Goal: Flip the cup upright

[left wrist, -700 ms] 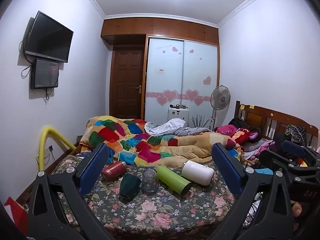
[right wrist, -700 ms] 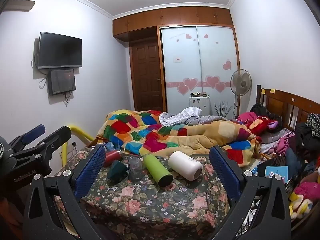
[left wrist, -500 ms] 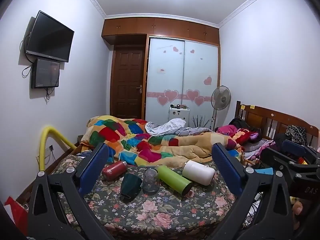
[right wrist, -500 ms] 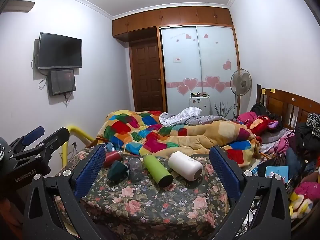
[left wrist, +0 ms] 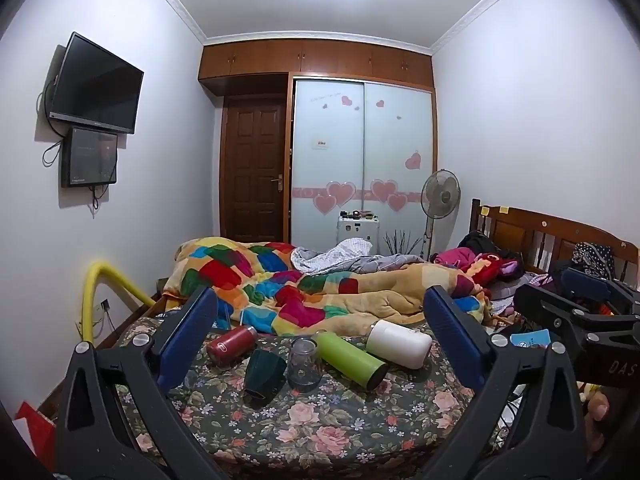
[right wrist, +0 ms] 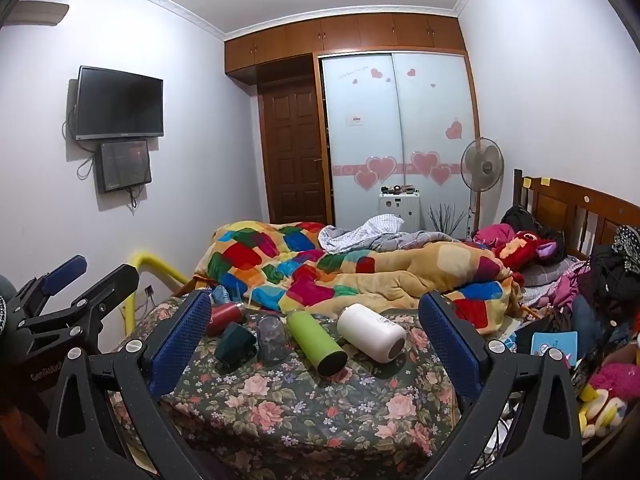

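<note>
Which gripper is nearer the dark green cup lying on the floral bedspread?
Left. The dark green cup lies ahead of the left gripper, toward its left finger. The right gripper sits further right; the cup lies off to its left.

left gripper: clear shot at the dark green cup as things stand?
Probably yes. The left gripper is open and empty, and the dark green cup lies on its side nearest it on the floral bedspread; only the clear glass crowds it.

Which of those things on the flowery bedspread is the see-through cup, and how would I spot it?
Start at the floral bedspread below the patchwork quilt, where five containers sit in a row. The clear cup stands in the middle, between the dark green cup and the lime-green bottle. It alone is transparent, and appears to stand mouth-down rather than lie on its side.
</note>
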Motion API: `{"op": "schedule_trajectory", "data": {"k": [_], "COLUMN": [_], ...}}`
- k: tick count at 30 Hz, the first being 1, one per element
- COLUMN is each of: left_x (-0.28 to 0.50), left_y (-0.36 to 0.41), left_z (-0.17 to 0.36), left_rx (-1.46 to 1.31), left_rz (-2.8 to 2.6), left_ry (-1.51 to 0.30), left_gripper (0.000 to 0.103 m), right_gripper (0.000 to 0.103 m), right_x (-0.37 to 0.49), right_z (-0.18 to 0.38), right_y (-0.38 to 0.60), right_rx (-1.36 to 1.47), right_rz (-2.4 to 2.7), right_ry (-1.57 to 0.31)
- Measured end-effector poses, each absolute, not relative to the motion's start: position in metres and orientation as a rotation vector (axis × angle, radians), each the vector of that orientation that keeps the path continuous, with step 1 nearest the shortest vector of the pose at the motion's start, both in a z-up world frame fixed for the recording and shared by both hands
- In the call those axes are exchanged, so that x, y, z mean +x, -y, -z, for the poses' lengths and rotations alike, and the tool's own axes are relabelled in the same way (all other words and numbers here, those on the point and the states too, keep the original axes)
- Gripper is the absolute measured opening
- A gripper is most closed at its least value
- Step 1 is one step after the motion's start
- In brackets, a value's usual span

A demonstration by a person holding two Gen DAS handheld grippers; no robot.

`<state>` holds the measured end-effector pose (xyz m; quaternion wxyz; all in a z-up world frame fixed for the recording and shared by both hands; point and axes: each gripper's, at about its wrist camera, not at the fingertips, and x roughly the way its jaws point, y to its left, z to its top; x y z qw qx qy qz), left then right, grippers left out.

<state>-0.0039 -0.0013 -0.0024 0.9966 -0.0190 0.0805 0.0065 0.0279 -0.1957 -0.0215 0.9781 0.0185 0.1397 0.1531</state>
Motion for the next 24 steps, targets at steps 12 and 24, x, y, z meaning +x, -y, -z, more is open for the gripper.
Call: {"op": "schedule_trajectory", "data": {"k": [12,24], "left_x": [-0.0066,-0.0071], "left_y": [0.0025,0.0028], "left_z": [0.0014,0.0015], "left_rx": [-0.037,-0.035], "left_rz": [-0.01,-0.012], "left_ry": [-0.154,-0.152], "left_gripper": [0.103,0.103], "right_gripper": [0.103,0.103], "right_x": [0.0251,0.0234], "right_z": [0.0166,0.016], "right_y": [0.194,0.1906], "right_rx": [0.034,0.027], "right_rz": [-0.305,-0.31], "right_ry": [-0.273,-0.269]}}
